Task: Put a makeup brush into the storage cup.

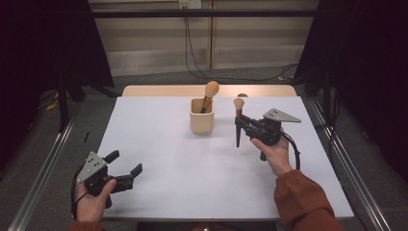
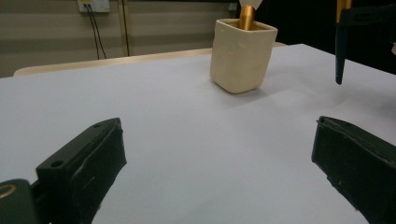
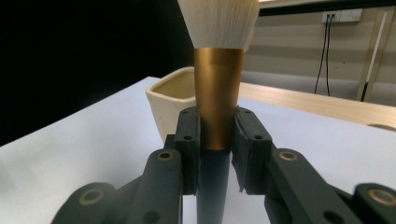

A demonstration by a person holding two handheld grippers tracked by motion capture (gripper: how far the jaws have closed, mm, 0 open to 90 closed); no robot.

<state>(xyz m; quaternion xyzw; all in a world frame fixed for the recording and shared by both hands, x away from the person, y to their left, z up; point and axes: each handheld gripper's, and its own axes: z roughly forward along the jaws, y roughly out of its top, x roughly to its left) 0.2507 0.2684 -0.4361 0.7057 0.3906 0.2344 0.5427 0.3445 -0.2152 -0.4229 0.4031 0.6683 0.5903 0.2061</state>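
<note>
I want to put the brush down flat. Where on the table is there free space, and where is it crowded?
Free: the wide white stretch between the left gripper and the cup, and the table's near edge. Crowded: around the cup, where the right gripper holds the brush upright beside it.

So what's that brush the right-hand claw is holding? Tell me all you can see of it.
The makeup brush stands upright, pale bristles on top, then a gold metal collar, then a dark tapering handle pointing down. The right gripper is shut on it at the collar's lower end. It hangs above the white table, right of the cream cup, not touching it.
</note>
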